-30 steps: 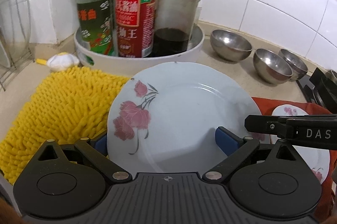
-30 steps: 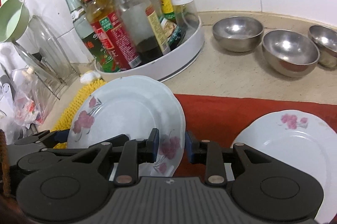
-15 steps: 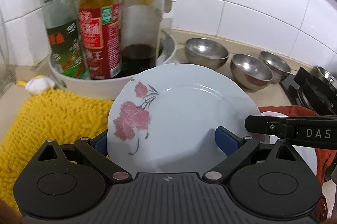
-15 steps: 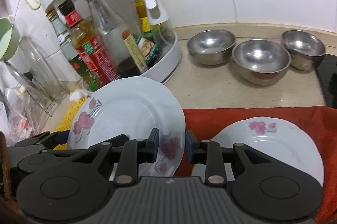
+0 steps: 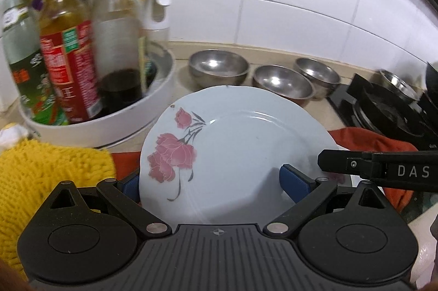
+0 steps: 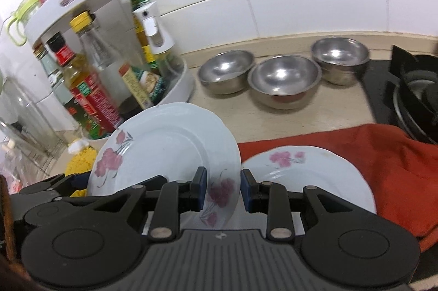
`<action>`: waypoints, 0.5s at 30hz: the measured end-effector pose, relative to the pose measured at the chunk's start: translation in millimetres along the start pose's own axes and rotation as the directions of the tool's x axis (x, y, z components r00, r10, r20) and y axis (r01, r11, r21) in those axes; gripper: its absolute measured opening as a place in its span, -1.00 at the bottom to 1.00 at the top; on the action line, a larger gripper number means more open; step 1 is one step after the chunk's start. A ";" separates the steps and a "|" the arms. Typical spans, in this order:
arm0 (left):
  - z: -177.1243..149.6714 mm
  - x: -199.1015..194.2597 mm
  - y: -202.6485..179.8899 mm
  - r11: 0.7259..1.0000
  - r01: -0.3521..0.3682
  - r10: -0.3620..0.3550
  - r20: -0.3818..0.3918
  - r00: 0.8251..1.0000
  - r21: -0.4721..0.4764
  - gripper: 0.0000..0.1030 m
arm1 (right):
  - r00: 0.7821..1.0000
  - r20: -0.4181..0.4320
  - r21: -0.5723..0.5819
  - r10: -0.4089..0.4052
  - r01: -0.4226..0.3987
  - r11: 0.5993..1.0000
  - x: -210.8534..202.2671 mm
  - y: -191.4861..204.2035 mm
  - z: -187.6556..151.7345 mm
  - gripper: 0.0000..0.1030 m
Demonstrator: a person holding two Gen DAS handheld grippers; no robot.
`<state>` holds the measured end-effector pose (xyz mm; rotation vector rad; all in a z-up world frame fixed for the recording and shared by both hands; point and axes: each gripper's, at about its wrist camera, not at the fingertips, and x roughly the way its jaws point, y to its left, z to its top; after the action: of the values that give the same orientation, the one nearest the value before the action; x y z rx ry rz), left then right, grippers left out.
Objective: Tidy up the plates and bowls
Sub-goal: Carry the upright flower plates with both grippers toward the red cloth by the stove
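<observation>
A white plate with pink flowers point(image 5: 235, 151) is held tilted above the counter between both grippers. My left gripper point(image 5: 213, 184) is shut on its near rim, with blue pads on either side. My right gripper point(image 6: 221, 191) is shut on the same plate point(image 6: 164, 148) at its right rim. A second flowered plate point(image 6: 309, 178) lies flat on the red cloth point(image 6: 397, 165) just right of my right gripper. Three steel bowls point(image 6: 283, 81) stand in a row by the back wall, also in the left wrist view point(image 5: 282, 81).
A white round rack of sauce bottles point(image 5: 82, 71) stands at the left, close behind the held plate. A yellow shaggy mat point(image 5: 41, 176) lies at the left front. A black gas stove point(image 6: 410, 96) is at the right.
Both grippers have carried the plate to the right, away from the yellow mat and towards the red cloth; the second plate and stove have come further into view.
</observation>
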<state>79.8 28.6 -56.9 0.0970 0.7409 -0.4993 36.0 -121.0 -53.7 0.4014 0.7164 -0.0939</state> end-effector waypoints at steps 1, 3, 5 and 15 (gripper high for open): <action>-0.5 0.8 -3.1 1.000 0.008 -0.008 -0.001 1.000 0.007 0.93 | 1.000 0.001 0.009 -0.007 0.007 1.000 -2.2 -3.1 -1.0 -0.51; 0.0 4.2 -9.1 1.000 0.025 -0.025 -0.006 1.000 0.018 0.93 | 1.000 0.007 0.025 -0.022 0.022 0.999 -6.4 -8.8 -3.3 -0.51; -0.1 5.1 -16.0 0.999 0.037 -0.036 -0.008 0.999 0.028 0.93 | 0.999 0.011 0.041 -0.037 0.036 0.999 -11.7 -15.2 -5.8 -0.51; -0.9 15.8 -61.8 0.993 0.085 -0.084 -0.026 0.996 0.075 0.96 | 0.996 0.020 0.080 -0.091 0.089 0.993 -42.1 -53.0 -14.5 -0.51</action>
<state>60.2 -31.8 -62.7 0.1432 0.7502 -0.6082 -16.4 -166.3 -53.2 0.4432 0.7090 -0.2120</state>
